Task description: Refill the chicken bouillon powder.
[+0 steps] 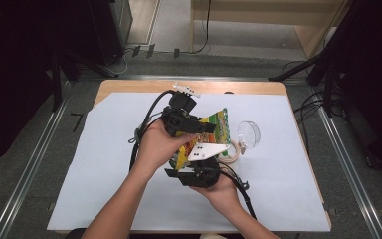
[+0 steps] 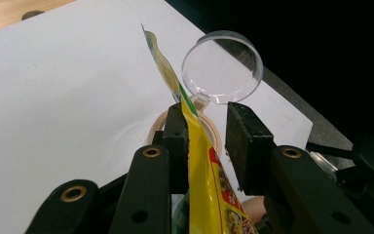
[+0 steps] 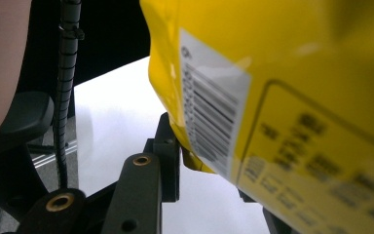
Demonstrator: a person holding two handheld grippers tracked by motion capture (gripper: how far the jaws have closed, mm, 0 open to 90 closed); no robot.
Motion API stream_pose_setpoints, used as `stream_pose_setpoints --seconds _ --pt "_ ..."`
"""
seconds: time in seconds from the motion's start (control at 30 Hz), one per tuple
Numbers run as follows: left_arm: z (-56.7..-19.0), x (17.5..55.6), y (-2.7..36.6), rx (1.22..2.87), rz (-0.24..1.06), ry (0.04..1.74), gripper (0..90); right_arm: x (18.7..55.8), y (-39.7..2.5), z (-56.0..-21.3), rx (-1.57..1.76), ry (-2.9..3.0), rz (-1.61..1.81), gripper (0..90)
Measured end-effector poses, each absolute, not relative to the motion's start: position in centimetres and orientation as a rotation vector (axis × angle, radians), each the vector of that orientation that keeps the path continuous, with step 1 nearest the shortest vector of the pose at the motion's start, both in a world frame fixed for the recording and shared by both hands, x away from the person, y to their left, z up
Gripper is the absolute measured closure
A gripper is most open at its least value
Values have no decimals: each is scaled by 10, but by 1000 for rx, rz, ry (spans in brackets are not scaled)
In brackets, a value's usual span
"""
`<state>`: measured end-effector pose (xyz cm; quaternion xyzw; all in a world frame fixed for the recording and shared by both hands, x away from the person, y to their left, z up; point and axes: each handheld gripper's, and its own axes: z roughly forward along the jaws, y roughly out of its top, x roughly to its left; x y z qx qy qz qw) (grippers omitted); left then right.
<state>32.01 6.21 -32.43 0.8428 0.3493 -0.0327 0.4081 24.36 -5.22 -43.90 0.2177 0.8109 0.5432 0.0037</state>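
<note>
A yellow and green snack packet (image 1: 214, 130) is held up above the white sheet between my two grippers. In the left gripper view the packet's thin top edge (image 2: 202, 151) runs between the jaws of my left gripper (image 2: 207, 114); it lies against the left pad, while the right pad (image 2: 246, 141) stands apart from it. My left gripper (image 1: 195, 125) comes in from the far side. My right gripper (image 1: 199, 172), with its grey plate, is at the packet's near end. Up close, the packet's barcode side (image 3: 292, 73) hides the right jaw of my right gripper (image 3: 209, 161).
A clear round lid (image 1: 248, 133) lies on the white sheet (image 1: 109, 164) to the right of the packet, with a beige tape ring (image 1: 230, 151) beside it. A small white object (image 1: 186, 89) rests at the table's far wooden edge (image 1: 129, 85).
</note>
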Motion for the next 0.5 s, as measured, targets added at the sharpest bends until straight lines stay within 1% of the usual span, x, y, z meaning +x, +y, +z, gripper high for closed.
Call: stream_pose_setpoints --seconds 0.23,0.5 --pt "-322 315 58 2133 -58 864 714 244 -53 -441 692 2541 1700 698" --pt "-323 316 57 2131 -61 870 715 245 -53 -441 695 2541 1701 698"
